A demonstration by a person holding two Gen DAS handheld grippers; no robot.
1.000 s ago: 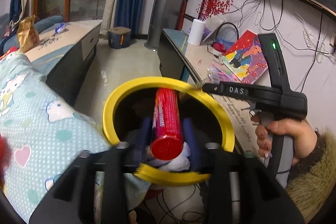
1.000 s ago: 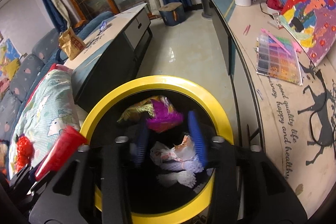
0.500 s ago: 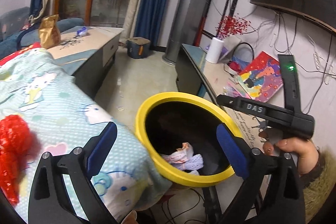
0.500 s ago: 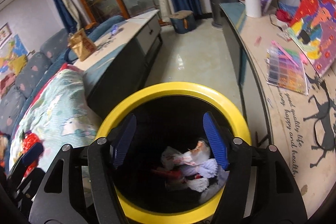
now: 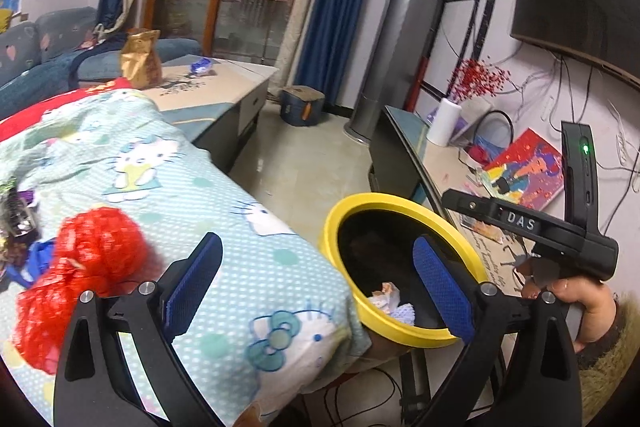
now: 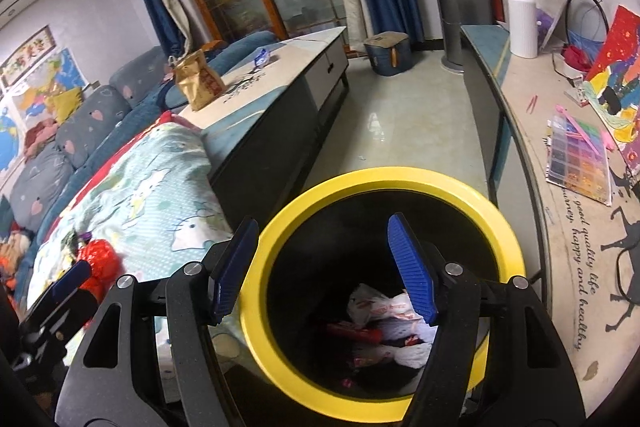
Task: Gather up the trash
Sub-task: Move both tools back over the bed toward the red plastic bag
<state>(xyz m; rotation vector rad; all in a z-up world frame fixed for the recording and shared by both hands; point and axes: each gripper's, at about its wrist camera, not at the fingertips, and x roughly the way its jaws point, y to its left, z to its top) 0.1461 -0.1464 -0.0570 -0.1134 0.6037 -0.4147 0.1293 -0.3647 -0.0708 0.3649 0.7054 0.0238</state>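
A black trash bin with a yellow rim (image 6: 384, 179) stands between the bed and the long side table; it also shows in the left wrist view (image 5: 400, 201). White wrappers (image 6: 384, 311) and a red tube (image 6: 352, 331) lie inside it. My right gripper (image 6: 324, 267) is open and empty above the bin's near left rim. My left gripper (image 5: 316, 283) is open and empty over the bed edge, left of the bin. A red net bag (image 5: 76, 267) lies on the Hello Kitty blanket (image 5: 180, 187), with a dark wrapper (image 5: 16, 215) beside it.
A low cabinet (image 6: 280, 99) holds a gold snack bag (image 6: 198, 81) and a blue wrapper (image 6: 262, 57). The side table (image 6: 560, 227) on the right carries a bead box, paintings and a paper roll. A blue sofa (image 6: 80, 115) stands at the far left.
The left gripper opened and dropped the red tube into the bin, then swung left over the bed. The right gripper opened and dropped its purple and yellow wrapper into the bin.
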